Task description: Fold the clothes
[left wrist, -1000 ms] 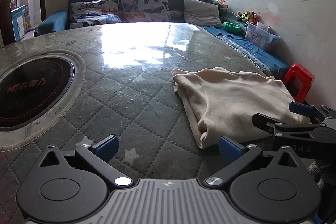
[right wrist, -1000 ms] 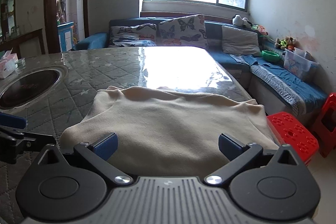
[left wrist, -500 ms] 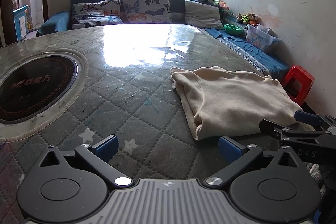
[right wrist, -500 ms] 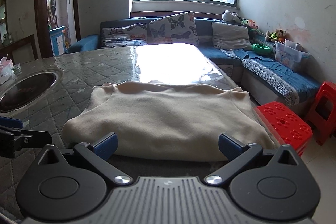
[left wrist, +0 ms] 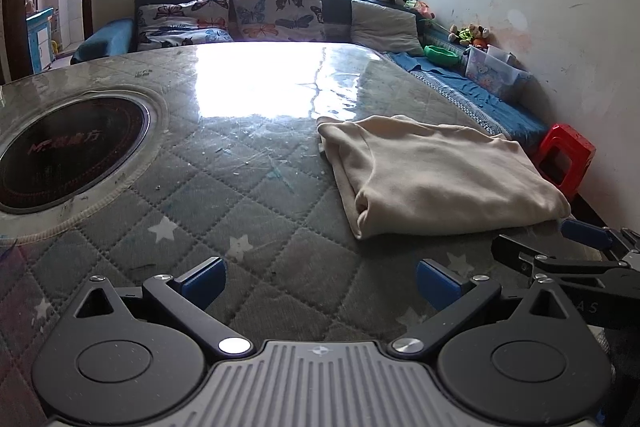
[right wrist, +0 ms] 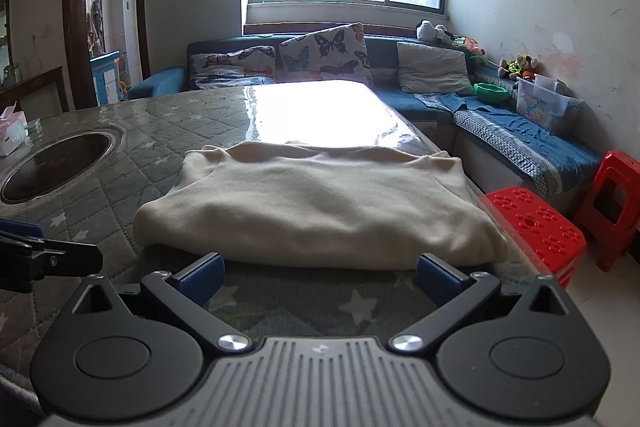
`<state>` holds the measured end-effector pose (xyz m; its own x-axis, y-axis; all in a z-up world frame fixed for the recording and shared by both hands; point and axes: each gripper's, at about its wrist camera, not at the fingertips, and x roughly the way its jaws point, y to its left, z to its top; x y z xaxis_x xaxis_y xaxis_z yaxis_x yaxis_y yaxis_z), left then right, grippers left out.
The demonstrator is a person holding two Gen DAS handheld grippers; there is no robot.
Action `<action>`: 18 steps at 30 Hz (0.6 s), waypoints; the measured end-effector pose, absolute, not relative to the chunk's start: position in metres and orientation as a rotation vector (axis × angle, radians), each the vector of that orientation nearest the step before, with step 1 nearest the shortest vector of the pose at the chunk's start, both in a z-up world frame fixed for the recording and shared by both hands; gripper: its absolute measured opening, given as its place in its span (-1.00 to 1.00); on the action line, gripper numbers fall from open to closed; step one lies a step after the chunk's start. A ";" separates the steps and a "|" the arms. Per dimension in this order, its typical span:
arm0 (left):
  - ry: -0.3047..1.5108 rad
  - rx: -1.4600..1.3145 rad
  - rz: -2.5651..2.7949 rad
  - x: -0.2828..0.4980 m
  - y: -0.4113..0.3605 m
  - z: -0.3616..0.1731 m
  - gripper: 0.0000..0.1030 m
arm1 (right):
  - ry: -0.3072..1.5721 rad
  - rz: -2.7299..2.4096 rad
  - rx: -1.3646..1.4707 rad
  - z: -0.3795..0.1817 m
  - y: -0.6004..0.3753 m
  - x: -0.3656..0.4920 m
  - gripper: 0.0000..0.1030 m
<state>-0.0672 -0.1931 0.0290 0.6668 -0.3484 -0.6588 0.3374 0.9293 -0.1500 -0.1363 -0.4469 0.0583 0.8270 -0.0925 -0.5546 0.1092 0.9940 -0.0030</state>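
Note:
A cream garment (left wrist: pixel 436 175) lies folded in a flat rectangle on the quilted table (left wrist: pixel 224 187), near its right edge. It fills the middle of the right wrist view (right wrist: pixel 320 207). My left gripper (left wrist: pixel 320 281) is open and empty, over the table to the left of and short of the garment. My right gripper (right wrist: pixel 320 277) is open and empty, just in front of the garment's near folded edge, not touching it. The right gripper shows at the right of the left wrist view (left wrist: pixel 576 251).
A round black cooktop (left wrist: pixel 64 151) is set into the table at the left. Red plastic stools (right wrist: pixel 536 227) stand by the table's right edge. A blue sofa (right wrist: pixel 520 143) with cushions runs along the back and right walls. A tissue box (right wrist: pixel 12 131) sits far left.
Both grippers have drawn back from the garment toward the near table edge. The garment now lies farther ahead of each and stays folded.

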 end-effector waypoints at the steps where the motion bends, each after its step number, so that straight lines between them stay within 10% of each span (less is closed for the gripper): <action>1: 0.743 -0.018 -0.387 -0.069 -0.193 0.029 1.00 | 0.587 -0.108 0.031 0.058 -0.447 -0.138 1.00; 18: 0.721 -0.028 -0.372 -0.091 -0.189 0.023 1.00 | 0.581 -0.107 0.048 0.047 -0.440 -0.159 1.00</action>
<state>-0.0907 -0.1890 0.0232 0.6889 -0.3421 -0.6391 0.3227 0.9342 -0.1522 -0.1589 -0.4396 0.0470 0.8305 -0.0873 -0.5502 0.1141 0.9934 0.0146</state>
